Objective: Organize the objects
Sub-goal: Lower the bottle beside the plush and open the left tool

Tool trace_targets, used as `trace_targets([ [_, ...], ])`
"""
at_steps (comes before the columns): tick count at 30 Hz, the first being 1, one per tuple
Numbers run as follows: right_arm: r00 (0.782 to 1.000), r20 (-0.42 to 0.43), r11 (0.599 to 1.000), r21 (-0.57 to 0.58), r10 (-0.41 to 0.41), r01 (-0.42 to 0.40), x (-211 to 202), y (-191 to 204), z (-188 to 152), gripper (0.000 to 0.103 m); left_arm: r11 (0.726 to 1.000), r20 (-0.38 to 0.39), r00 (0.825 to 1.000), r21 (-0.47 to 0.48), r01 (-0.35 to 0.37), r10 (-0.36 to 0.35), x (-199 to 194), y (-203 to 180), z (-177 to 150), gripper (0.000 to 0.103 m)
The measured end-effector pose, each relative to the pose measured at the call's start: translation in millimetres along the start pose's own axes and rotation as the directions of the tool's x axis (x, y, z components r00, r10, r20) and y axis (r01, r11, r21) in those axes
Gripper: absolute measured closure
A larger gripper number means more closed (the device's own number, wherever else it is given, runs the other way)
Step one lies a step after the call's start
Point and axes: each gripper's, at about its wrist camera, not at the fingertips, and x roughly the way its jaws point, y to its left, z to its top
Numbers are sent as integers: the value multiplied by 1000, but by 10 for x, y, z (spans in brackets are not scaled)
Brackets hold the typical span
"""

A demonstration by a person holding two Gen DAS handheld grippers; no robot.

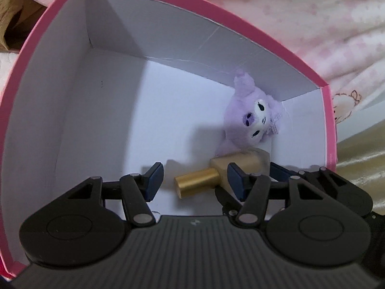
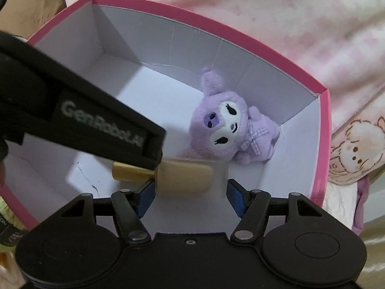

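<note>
Grippers both tilt steeply down into the pink box. My left gripper has its jaws apart around the gold cap of the bottle, pads off it. My right gripper straddles the bottle's beige body; whether its pads press I cannot tell. The bottle lies along the box's near wall, touching the purple plush toy in the far right corner. The floor's left half is bare.

Both wrist views, steeply down, box interior shared
</note>
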Motion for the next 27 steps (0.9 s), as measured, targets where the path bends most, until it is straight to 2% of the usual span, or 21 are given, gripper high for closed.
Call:
trace_targets([
  [4,999,25,1000,-6,-25,25,-46,5,-38,35,1000,-25,1000,-23,13,-14,7,34,-39,46],
  [6,998,60,1000,-7,-16,17,-114,12,-66,45,1000,-26,1000,-23,13,-14,13,29,-58,48],
  [8,997,82,1000,-20,1,0,-169,27,-93,64,1000,-18,1000,-12,14,-14,19,3,-81,55],
  [9,997,81,999,-35,5,-2,-177,47,-107,70,1000,-20,1000,-10,19,-19,36,-12,-88,56],
  [10,997,82,998,-56,-5,9,-182,78,-123,80,1000,-26,999,-10,22,-23,62,-43,-137,59],
  [11,995,91,996,-80,-30,37,-187,116,-144,83,999,-36,999,-16,29,-30,81,-67,-157,63],
  [13,992,108,993,-92,-69,79,-180,125,-174,84,999,-43,998,-25,44,-45,118,-93,-181,65],
  [16,989,123,996,-32,-78,82,-168,0,-174,84,996,-17,997,-49,69,-70,137,-133,-198,66],
  [18,987,128,995,-32,-92,97,-156,-41,-185,84,996,-2,997,-41,75,-75,131,-172,-206,66],
  [22,988,154,999,33,-23,18,-267,-178,-269,84,999,34,999,49,22,-24,25,-276,-232,65],
  [27,965,248,981,150,82,-122,-642,-353,-549,78,989,65,998,147,-19,10,-237,-331,-320,50],
])
